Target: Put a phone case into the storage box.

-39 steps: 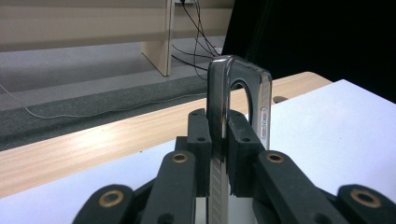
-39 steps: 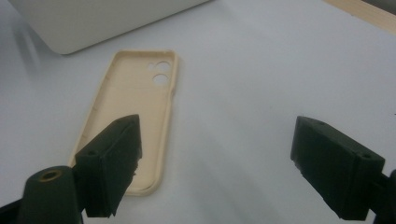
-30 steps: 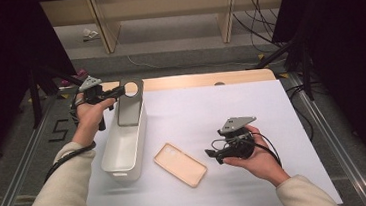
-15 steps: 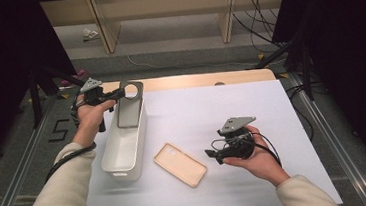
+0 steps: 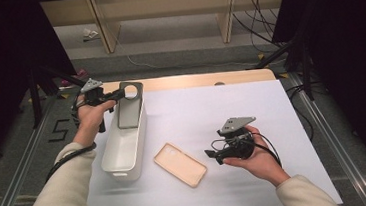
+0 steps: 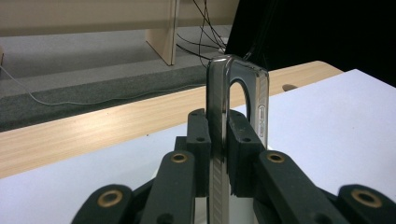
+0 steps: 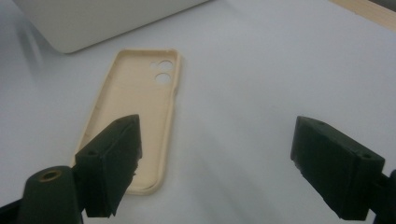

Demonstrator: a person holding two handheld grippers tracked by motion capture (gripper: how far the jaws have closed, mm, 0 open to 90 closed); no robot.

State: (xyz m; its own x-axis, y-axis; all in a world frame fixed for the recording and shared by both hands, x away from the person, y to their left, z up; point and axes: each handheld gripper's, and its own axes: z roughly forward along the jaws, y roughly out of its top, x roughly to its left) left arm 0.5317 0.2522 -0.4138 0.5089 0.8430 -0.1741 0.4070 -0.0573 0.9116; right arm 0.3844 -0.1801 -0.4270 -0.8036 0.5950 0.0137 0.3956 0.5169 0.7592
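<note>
My left gripper point(image 5: 118, 94) is shut on the edge of a grey phone case point(image 5: 130, 106) with a round camera hole, holding it over the far end of a white oblong bin point(image 5: 121, 153). In the left gripper view the case point(image 6: 219, 121) stands edge-on between the closed pads point(image 6: 243, 140). A beige phone case point(image 5: 180, 164) lies open side up on the white sheet, to the right of the bin. My right gripper point(image 5: 212, 155) hovers just right of it, jaws wide open with nothing between them; the beige case point(image 7: 135, 102) lies ahead of its left jaw.
A white sheet point(image 5: 252, 112) covers the wooden table point(image 5: 194, 80). Beyond the far edge are a grey floor, wooden legs point(image 5: 226, 14) and cables point(image 5: 258, 6). Dark stands flank both sides of the table.
</note>
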